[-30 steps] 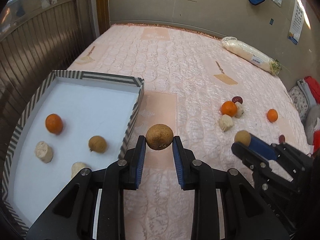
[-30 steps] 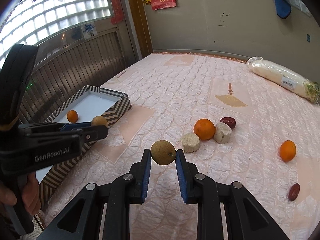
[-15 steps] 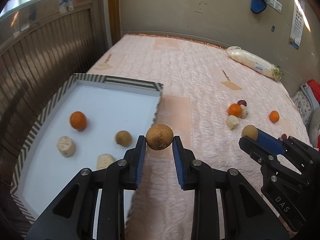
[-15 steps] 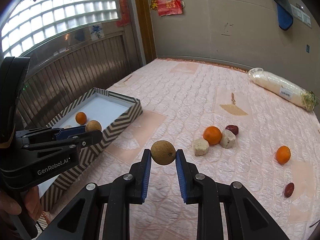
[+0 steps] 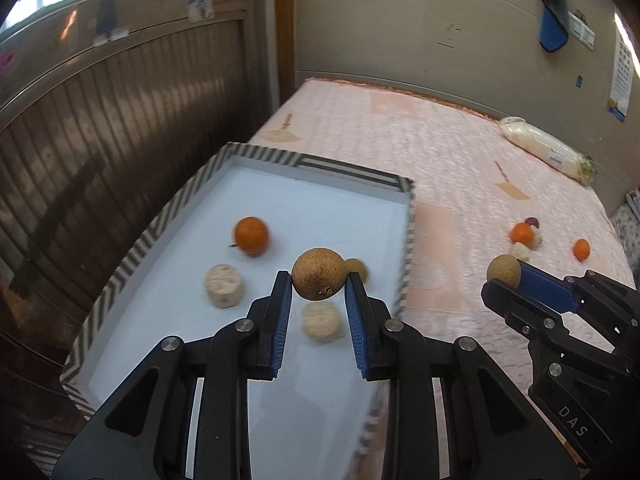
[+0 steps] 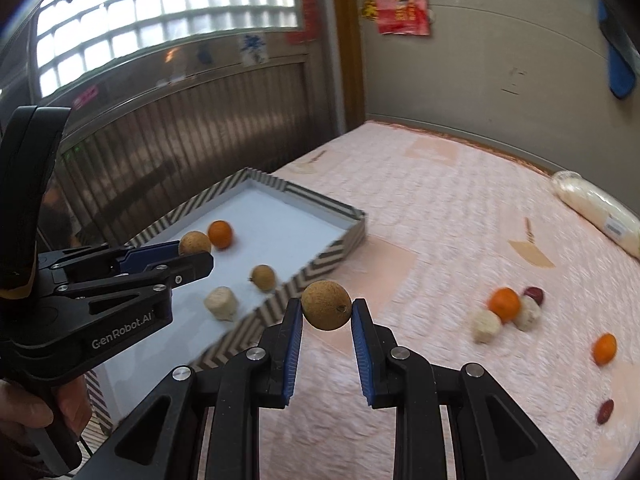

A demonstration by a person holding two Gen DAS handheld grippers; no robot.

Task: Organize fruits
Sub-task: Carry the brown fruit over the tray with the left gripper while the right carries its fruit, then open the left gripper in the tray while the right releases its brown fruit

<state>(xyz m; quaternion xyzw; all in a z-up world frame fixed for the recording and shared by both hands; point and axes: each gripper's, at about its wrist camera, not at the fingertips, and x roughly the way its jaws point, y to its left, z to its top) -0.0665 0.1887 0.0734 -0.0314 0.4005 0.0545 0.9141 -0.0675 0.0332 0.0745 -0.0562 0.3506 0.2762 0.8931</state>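
Observation:
My left gripper (image 5: 318, 280) is shut on a brown round fruit (image 5: 318, 276) and hangs over the striped tray (image 5: 352, 170). Inside the tray lie an orange (image 5: 251, 235), two pale chunks (image 5: 223, 286) and another brown fruit (image 5: 357, 269), partly hidden behind the held one. My right gripper (image 6: 326, 311) is shut on a second brown round fruit (image 6: 326, 310), above the pink bedspread just outside the tray's near wall (image 6: 280, 300). On the bedspread to the right sit an orange (image 6: 504, 305), pale chunks (image 6: 485, 324), a second orange (image 6: 604, 349) and dark red fruits (image 6: 605, 411).
A dark ribbed panel (image 5: 100, 152) runs along the bed's left side, close to the tray. A white wrapped roll (image 5: 544, 152) lies at the far right of the bed. A hand (image 6: 24, 412) grips the left tool's handle.
Both grippers have carried their brown fruits leftward toward the tray. The left one, earlier beside the tray's right wall, now hangs over its inside. Both grips are unchanged.

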